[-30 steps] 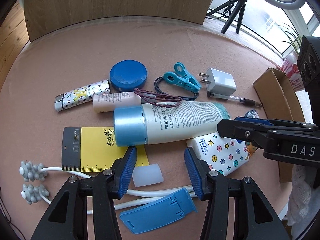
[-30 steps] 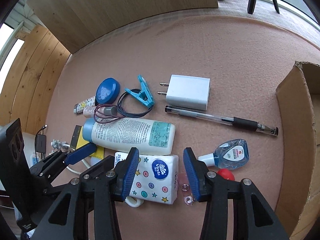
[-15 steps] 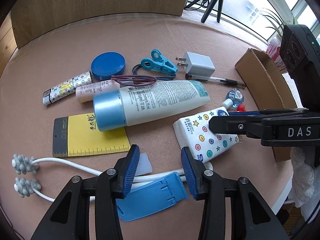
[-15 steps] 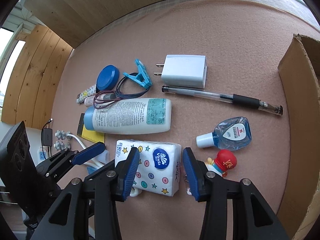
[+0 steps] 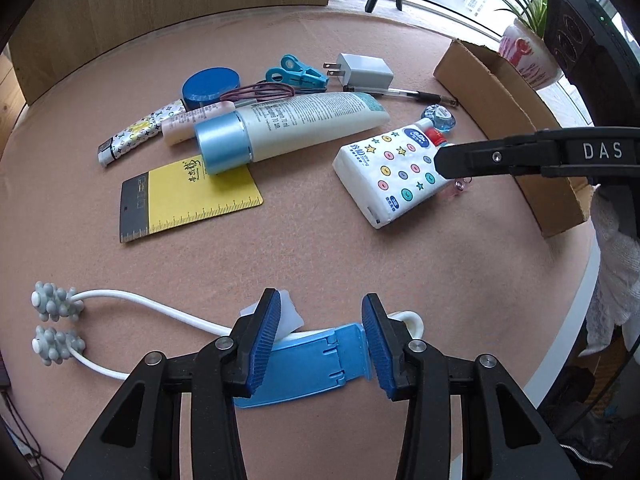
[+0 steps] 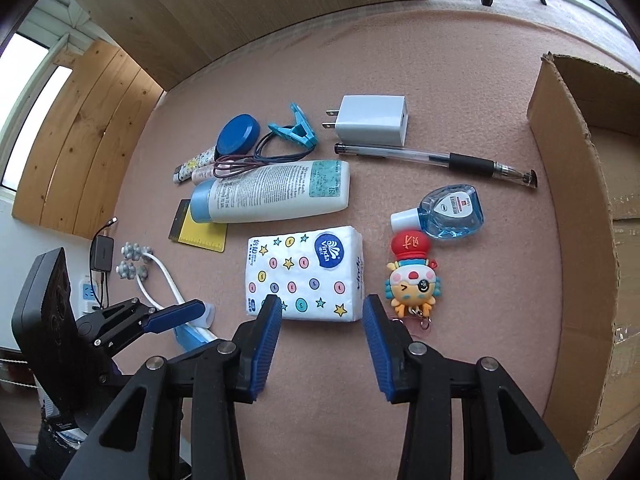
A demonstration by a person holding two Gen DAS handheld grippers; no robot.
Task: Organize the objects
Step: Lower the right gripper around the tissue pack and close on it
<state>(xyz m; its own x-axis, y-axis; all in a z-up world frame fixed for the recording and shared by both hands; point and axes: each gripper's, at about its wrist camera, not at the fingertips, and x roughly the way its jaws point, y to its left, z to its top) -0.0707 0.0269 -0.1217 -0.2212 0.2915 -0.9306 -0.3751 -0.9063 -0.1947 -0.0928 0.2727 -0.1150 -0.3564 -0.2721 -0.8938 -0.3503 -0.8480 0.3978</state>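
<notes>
A: Left tongs (image 5: 318, 340) are part open over the blue plastic stand (image 5: 308, 364) at the counter's (image 5: 320, 248) near edge. Pads straddle its width and I can't tell if they touch it yet. Nothing lifted.

B: Right?

A: Right tongs (image 6: 318, 338) are closing, empty. The tissue pack (image 6: 306, 274) lies just ahead of the tips, not between them.

B: How to do the left pick well?

A: My read: drop lower and clamp the stand across its flat sides. Keep clear of the white cap (image 5: 290, 314) by the left pad and the massager cord (image 5: 160, 310) under it. Cardboard box (image 6: 580, 200) sits far right of the right tongs and looks like the bin.

B: Count?

A: One each: lotion tube (image 6: 272, 192), pen (image 6: 436, 158), charger (image 6: 374, 120), eye-drop bottle (image 6: 448, 210), keychain doll (image 6: 412, 276), yellow ruler card (image 5: 188, 196), blue tin (image 5: 210, 86), clip (image 5: 298, 74). Two small tubes (image 5: 168, 130).
</notes>
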